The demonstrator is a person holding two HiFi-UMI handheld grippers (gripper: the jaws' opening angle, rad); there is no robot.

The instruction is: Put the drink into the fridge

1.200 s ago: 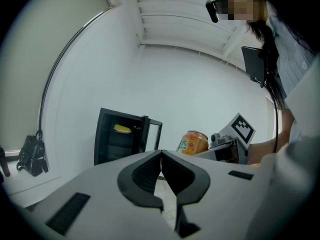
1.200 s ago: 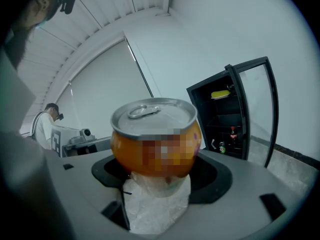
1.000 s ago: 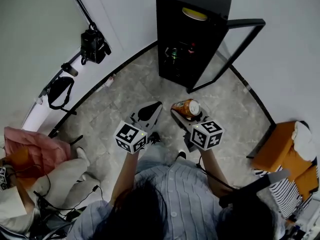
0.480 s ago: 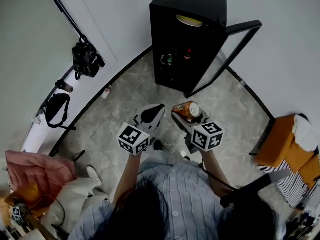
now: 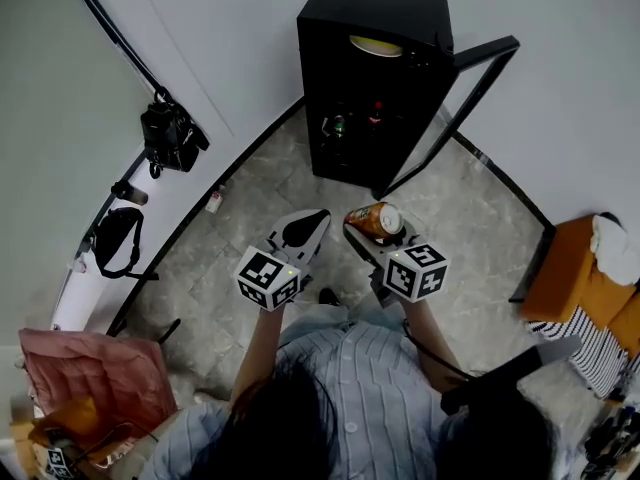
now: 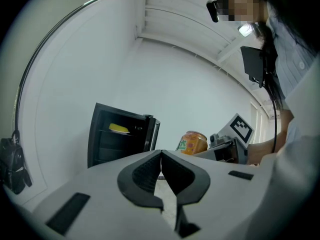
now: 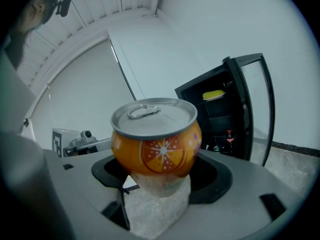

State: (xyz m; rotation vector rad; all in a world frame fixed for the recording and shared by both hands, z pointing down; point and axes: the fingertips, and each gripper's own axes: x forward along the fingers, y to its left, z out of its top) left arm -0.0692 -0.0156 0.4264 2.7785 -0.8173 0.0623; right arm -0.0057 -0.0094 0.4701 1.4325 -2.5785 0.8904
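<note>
On marbled floor (image 5: 480, 230), open black fridge (image 5: 372, 73)

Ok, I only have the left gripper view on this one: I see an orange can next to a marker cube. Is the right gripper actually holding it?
Observer: Yes. The right gripper view shows the right gripper shut on the orange can, with the lid end facing the camera.
Operator: How far open is the fridge door?
Observer: In the head view the glass door stands wide open, swung out to the person's right of the fridge.
Operator: Anything on the lower shelves?
Observer: The right gripper view shows a small dark bottle standing low inside.
</note>
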